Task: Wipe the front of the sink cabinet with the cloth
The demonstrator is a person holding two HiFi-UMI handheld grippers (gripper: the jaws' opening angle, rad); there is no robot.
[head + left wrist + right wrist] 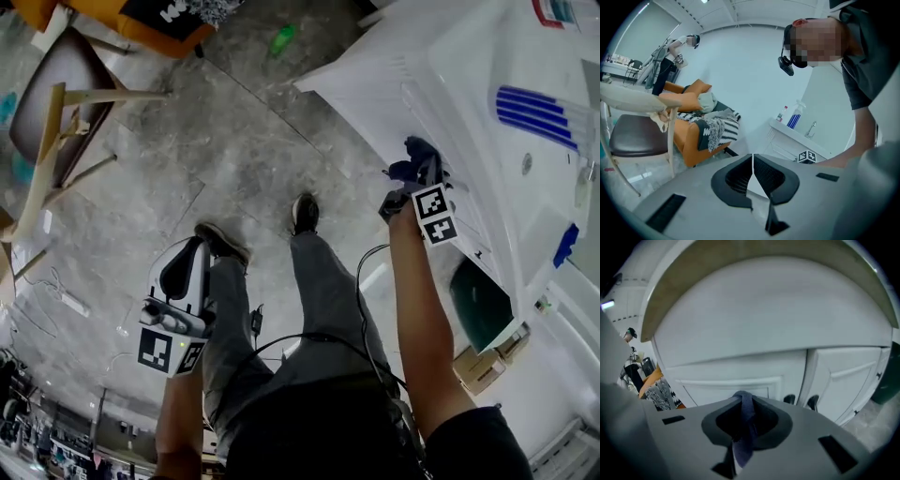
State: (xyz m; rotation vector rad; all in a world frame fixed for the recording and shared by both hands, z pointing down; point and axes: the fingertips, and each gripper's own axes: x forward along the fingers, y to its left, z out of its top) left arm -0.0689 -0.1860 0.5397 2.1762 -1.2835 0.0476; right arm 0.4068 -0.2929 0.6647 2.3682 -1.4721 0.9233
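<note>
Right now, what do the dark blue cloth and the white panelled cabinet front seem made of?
The dark blue cloth: probably soft fabric; it folds limply. The white panelled cabinet front: likely painted wood or board, smooth satin, moulded frames.

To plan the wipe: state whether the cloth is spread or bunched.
Bunched: the cloth is a narrow dark fold pinched in the right gripper.

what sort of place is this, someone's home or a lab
Likely a mock-up room in a lab or studio, not a lived-in home: a white sink cabinet with faucet and spray bottle stands on a bare concrete floor near an orange sofa.
</note>
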